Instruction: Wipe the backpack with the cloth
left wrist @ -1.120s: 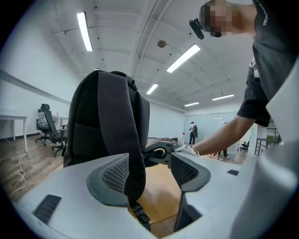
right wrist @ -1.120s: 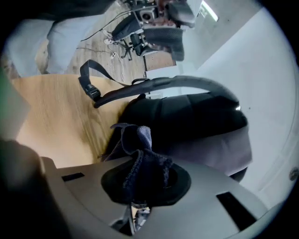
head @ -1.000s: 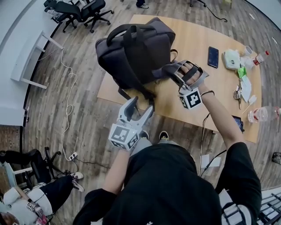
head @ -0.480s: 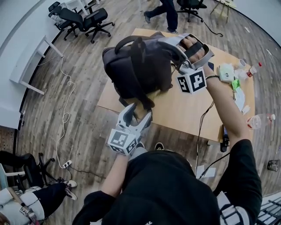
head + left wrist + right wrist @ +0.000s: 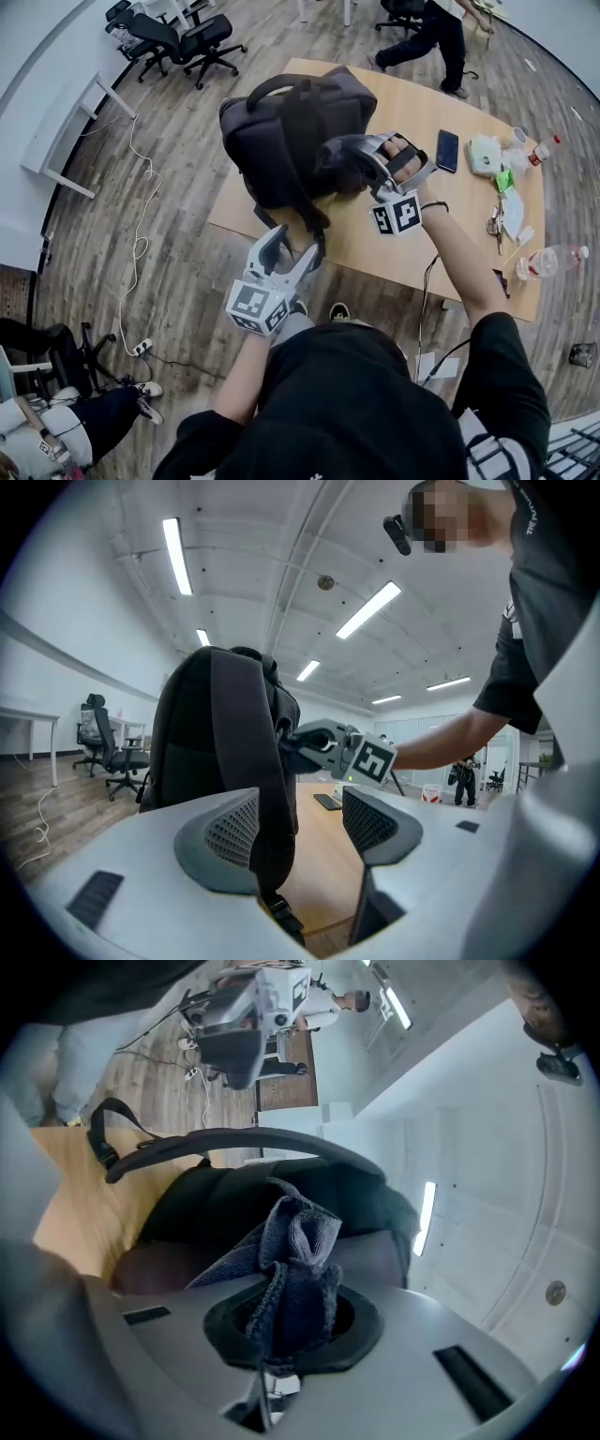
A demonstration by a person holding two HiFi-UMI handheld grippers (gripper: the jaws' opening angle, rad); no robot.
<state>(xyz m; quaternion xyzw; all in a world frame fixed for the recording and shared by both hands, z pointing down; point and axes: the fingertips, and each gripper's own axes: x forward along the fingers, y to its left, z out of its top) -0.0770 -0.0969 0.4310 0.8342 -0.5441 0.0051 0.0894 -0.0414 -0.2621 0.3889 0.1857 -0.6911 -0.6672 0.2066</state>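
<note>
**Ana:** Where does the backpack sit?

**Ben:** The backpack [image 5: 291, 131] stands upright on the wooden bench [image 5: 412, 248], toward the left end, with its shoulder straps facing the person.

**Ana:** And the cloth?

**Ben:** The cloth [image 5: 298, 1260] is dark grey-blue and bunched up. The right claw [image 5: 352, 157] has its jaws clamped together on it. The loose end of the cloth lies against the dark fabric on the backpack's right side.

**Ana:** What about the other hand?

**Ben:** The left claw [image 5: 295, 246] is held low, by the near edge of the bench and below the backpack. Its jaws are apart and grip nothing. In the left gripper view, one dangling strap [image 5: 253, 761] hangs down through the gap, close to one pad. I cannot tell whether it touches that pad.

**Ana:** Anything else on the bench?

**Ben:** A phone [image 5: 447, 150] lies flat just beyond the right claw. A clear plastic bottle [image 5: 551, 262] lies on its side at the right end, well apart from the backpack.
</note>
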